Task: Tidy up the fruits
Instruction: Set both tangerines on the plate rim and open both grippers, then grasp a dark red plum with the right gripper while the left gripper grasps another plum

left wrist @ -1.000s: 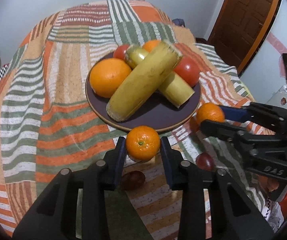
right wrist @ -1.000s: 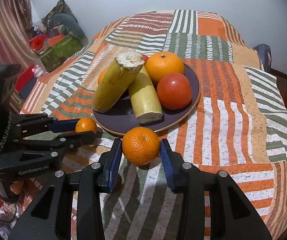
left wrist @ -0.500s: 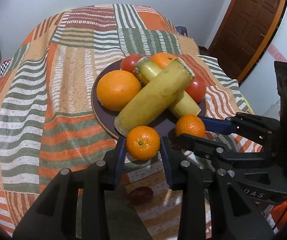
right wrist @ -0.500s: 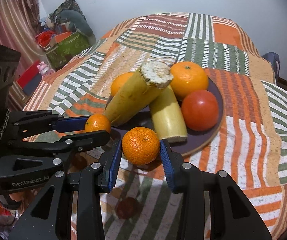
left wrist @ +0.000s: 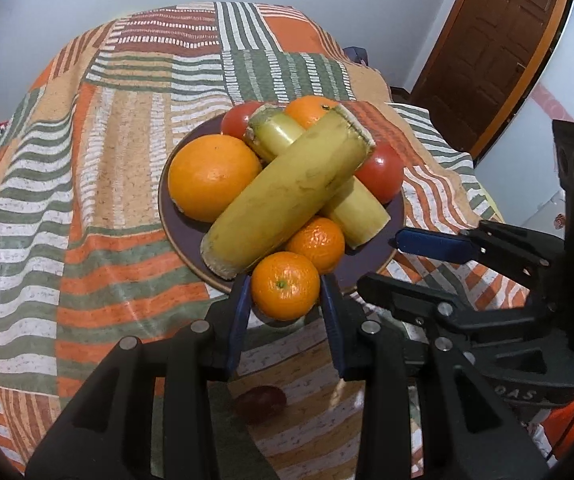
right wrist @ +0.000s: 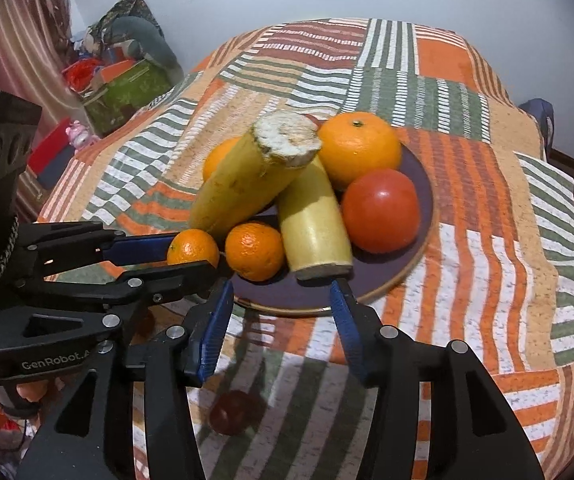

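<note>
A dark plate point(left wrist: 371, 270) point(right wrist: 419, 248) on the striped cloth holds two yellow banana pieces point(left wrist: 287, 192) point(right wrist: 247, 180), big oranges point(left wrist: 213, 178) point(right wrist: 359, 154) and red tomatoes point(left wrist: 381, 172) point(right wrist: 381, 206). My left gripper point(left wrist: 285, 298) point(right wrist: 185, 254) is shut on a small mandarin point(left wrist: 285, 286) point(right wrist: 193, 248) at the plate's near rim. A second mandarin point(left wrist: 315, 244) point(right wrist: 255, 251) lies on the plate beside the bananas. My right gripper point(right wrist: 281, 322) point(left wrist: 379, 258) is open and empty, just behind that mandarin.
A small dark red fruit point(left wrist: 261, 402) point(right wrist: 233, 416) lies on the cloth below the grippers. A wooden door point(left wrist: 487, 48) stands to the right. Boxes and clutter point(right wrist: 123, 80) sit off the table's left edge.
My right gripper opened and let its mandarin go onto the plate, then drew back slightly. My left gripper moved its mandarin up to the plate's rim.
</note>
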### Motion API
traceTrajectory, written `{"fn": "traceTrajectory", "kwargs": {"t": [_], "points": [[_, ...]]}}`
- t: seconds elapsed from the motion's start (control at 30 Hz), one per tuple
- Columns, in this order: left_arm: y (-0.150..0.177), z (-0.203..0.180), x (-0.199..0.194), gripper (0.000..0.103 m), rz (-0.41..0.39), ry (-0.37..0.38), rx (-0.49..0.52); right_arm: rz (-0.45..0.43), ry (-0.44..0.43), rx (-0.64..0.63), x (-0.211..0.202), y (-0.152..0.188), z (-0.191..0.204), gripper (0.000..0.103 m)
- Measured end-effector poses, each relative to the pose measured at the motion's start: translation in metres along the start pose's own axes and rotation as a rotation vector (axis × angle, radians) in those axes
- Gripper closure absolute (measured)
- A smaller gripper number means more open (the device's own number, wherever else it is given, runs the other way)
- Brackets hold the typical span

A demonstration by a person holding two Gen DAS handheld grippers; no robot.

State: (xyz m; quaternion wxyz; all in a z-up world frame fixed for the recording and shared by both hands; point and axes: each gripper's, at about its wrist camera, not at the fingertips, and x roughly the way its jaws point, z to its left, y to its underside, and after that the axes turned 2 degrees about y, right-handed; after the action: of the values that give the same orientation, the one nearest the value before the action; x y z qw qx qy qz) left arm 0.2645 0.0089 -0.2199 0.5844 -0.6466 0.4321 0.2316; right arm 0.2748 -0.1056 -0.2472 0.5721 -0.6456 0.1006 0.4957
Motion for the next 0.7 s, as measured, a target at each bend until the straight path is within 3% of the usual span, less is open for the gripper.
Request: {"fn": "traceTrajectory", "kwargs": {"t": [0.2,0.7], "points": [[-0.002,0.000,0.000,0.055,0.004,-0.023,-0.012,-0.001,0.003,-0.001,-0.005,0.004,-0.002,0.056],[0.016,-0.006,-0.053,0.049,-0.049,-0.071,0.017,-0.022,0.018,0.003,-0.037,0.014,0.003,0.056]]}}
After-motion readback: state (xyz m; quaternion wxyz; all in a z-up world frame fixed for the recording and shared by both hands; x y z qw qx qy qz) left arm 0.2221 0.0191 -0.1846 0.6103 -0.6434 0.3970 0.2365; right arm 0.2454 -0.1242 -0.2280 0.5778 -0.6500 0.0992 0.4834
